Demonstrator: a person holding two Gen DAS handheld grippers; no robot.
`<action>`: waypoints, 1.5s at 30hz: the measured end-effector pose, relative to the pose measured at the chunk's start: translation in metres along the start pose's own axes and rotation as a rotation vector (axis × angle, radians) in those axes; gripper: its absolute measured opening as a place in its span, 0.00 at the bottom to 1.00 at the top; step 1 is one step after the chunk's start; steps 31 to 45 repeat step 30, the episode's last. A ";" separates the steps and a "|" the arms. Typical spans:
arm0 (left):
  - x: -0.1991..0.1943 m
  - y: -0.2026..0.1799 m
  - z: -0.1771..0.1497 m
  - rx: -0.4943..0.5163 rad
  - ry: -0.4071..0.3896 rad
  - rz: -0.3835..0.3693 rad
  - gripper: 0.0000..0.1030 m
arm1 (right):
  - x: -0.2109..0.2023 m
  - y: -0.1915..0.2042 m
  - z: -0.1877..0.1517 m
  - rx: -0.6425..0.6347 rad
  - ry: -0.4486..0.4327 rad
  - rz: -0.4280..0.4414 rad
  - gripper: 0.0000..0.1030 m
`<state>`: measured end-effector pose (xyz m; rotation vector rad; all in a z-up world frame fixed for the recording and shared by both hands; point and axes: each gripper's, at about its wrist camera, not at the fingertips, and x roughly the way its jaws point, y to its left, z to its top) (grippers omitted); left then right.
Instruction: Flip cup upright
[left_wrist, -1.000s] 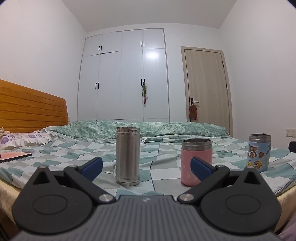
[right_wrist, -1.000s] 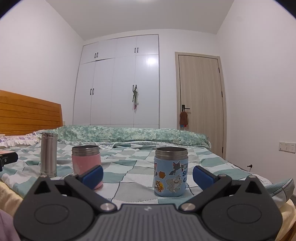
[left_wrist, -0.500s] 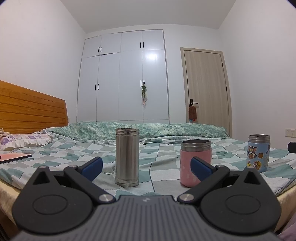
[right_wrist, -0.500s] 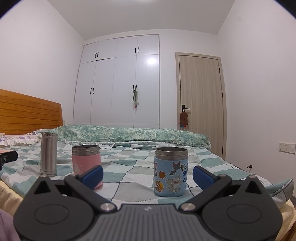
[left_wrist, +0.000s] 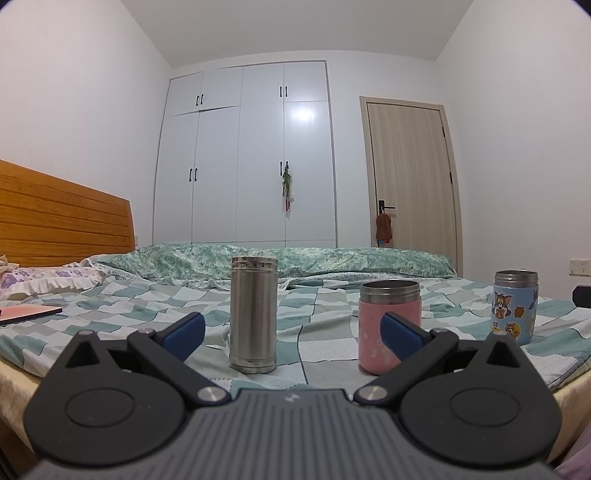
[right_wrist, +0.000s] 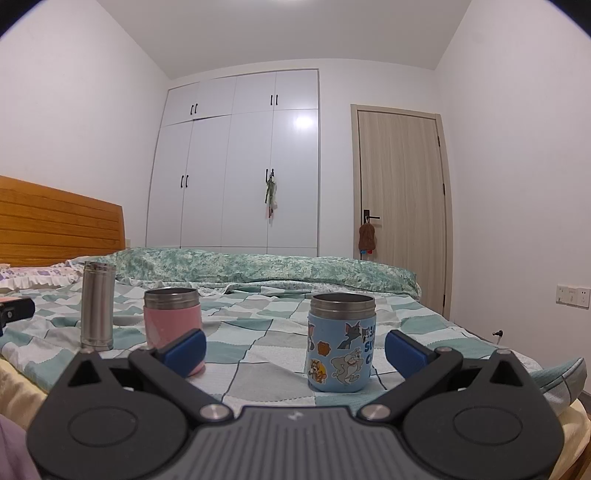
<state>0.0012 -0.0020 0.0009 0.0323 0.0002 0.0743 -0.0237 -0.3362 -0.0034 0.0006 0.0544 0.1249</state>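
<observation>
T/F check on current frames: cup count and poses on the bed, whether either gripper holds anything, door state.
1. Three cups stand on the checked bedspread: a tall plain steel cylinder, a pink cup with steel rim and a blue cartoon-sticker cup. True.
2. The blue cup lies on its side. False: it stands with its steel rim on top.
3. The left gripper is shut on the steel cylinder. False: it is open and short of the cylinder, holding nothing.
4. The right gripper is open and empty. True.
5. The wooden door is wide open. False: it is closed.
</observation>
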 end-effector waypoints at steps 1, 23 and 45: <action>0.000 0.000 0.000 0.000 0.000 0.000 1.00 | 0.000 0.000 0.000 0.000 0.000 0.000 1.00; -0.001 0.000 0.000 0.002 -0.002 -0.006 1.00 | 0.000 0.000 0.000 0.000 -0.001 -0.001 1.00; -0.002 0.004 0.000 -0.005 -0.007 -0.010 1.00 | 0.000 0.000 0.000 0.000 0.000 -0.001 1.00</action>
